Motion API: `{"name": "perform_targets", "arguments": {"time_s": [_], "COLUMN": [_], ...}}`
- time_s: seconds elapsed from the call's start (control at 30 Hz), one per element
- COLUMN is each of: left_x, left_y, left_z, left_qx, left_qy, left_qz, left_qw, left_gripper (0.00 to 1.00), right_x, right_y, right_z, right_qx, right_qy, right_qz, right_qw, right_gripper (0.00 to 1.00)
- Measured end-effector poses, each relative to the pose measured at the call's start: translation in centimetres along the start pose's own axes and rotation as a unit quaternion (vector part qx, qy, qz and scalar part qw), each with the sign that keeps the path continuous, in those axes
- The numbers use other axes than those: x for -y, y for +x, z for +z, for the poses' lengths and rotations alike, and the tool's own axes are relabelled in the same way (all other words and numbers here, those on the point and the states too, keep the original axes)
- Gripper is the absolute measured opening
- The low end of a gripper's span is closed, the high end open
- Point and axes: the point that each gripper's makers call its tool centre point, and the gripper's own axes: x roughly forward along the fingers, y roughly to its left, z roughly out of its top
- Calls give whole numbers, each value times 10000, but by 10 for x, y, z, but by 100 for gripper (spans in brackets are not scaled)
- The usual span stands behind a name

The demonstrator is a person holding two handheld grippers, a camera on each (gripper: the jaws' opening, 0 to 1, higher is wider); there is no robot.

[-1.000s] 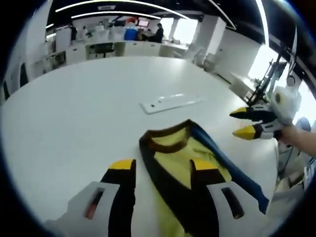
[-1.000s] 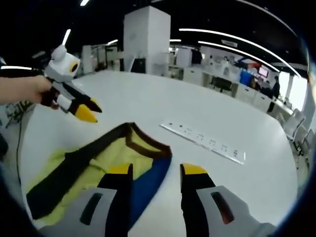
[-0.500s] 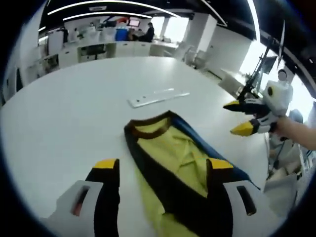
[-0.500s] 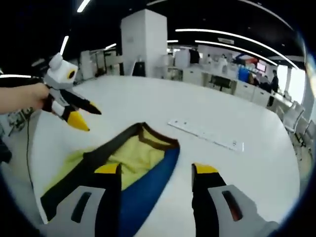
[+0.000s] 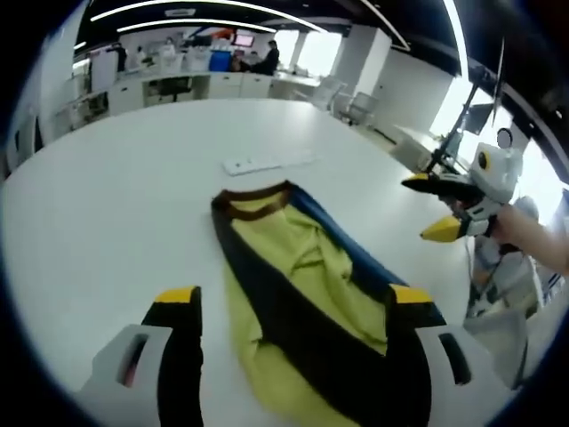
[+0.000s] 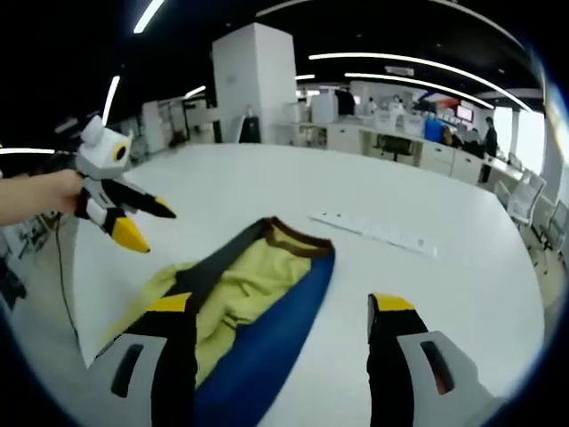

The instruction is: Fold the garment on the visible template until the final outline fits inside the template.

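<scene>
Garment (image 5: 302, 294), yellow, blue and dark, rumpled on white bench (image 5: 116, 205); strip (image 5: 267, 163), perhaps the template, beyond. We hold both grippers (image 5: 293, 298) (image 6: 280, 307) above, jaws wide, empty.

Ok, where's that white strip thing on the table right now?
The white strip lies flat on the white table, just beyond the brown collar of the garment; in the right gripper view it sits right of the collar.

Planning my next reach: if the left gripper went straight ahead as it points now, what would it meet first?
Probably the garment lying on the white table; it sits between and just beyond the open left gripper. Depth is unclear.
</scene>
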Motion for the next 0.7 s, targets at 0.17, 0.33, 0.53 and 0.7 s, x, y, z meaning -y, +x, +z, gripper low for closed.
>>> {"name": "perform_targets", "arguments": {"time_s": [0.17,0.33,0.53,0.7], "left_x": [8,16,32,49], "left_y": [-13,-26,-41,-57], "left_z": [-10,-20,-37,-64], "left_qx": [117,261,465,577], "left_qy": [-44,36,73,-103], "left_qz": [75,165,187,227], "left_qw": [9999,9995,9987,9980], "left_gripper": [91,91,93,98], "right_x": [-13,-23,-37,-49], "right_y": [-16,-34,-50,-67], "right_z": [-10,-15,-28,-35], "right_qx": [44,307,214,461], "right_qy": [98,266,241,357], "right_qz": [55,81,87,151], "right_qw": [9999,9991,9994,9982], "right_gripper": [84,94,99,100]}}
